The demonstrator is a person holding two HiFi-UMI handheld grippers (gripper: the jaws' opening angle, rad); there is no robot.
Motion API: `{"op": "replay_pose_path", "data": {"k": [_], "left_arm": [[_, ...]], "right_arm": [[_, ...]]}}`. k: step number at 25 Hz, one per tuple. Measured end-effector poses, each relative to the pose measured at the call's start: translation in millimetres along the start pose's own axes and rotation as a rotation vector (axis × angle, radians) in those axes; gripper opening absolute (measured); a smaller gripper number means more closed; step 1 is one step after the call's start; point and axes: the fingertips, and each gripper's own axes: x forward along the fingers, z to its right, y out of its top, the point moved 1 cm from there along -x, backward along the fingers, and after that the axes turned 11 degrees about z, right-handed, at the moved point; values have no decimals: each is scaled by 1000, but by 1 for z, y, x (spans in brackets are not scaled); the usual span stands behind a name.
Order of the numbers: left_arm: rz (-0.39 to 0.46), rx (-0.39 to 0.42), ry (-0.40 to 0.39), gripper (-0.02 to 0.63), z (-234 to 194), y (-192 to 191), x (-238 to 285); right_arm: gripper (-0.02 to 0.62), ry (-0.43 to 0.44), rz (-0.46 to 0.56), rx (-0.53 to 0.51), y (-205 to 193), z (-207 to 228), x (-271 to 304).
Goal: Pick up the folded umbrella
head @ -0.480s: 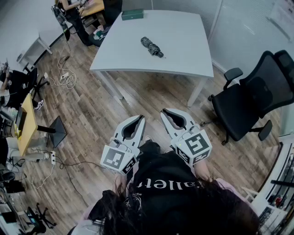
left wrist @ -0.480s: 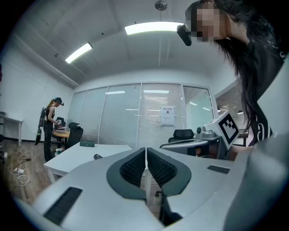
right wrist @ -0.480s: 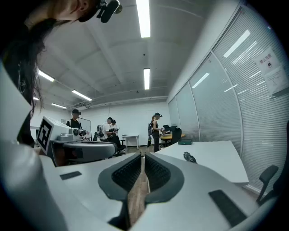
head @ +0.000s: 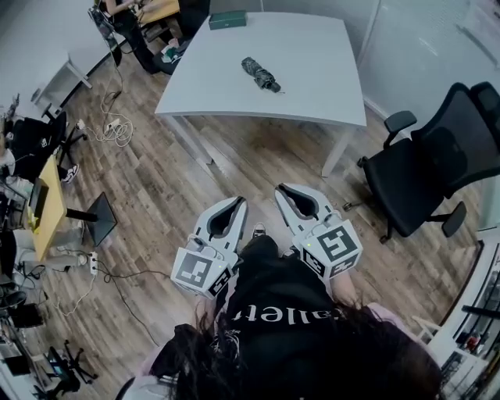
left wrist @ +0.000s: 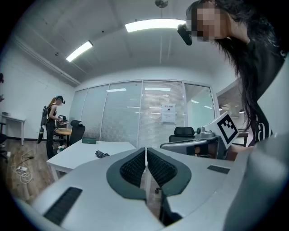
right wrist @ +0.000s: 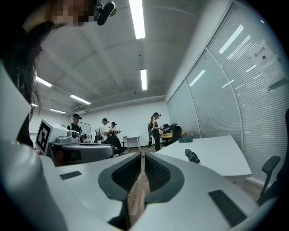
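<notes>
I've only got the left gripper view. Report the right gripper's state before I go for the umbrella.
Observer: The right gripper is shut, nothing between its jaws.
Operator: Now give me the umbrella's place on the table.
Observer: Head view: the folded umbrella lies near the middle of the white table, apart from the green box at the far edge.
Operator: Tell me who else is around.
Observer: Right gripper view: a group of people stands by the far wall, away from the table.
</notes>
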Motion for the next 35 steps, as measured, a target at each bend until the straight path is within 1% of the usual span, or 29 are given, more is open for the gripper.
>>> {"op": "replay_pose_path", "data": {"k": [7, 11, 16, 23, 30, 35], "left_arm": [[-23, 3, 5, 28, -7, 0, 5], [-34, -6, 8, 28, -19, -3, 11], [-32, -22, -4, 28, -43, -12, 37], [-41, -45, -40, 28, -95, -15, 83], [-53, -45, -77, 28, -162, -15, 132], [-51, -45, -100, 28, -212, -14, 151]], "right_arm": [[38, 7, 2, 25, -1, 5, 11], [38, 10, 0, 35, -4, 7, 23], [38, 1, -22, 34, -13, 26, 46], [38, -46, -47, 43, -14, 59, 100], [38, -94, -57, 48, -12, 96, 171], [38, -105, -75, 52, -17, 107, 225]]}}
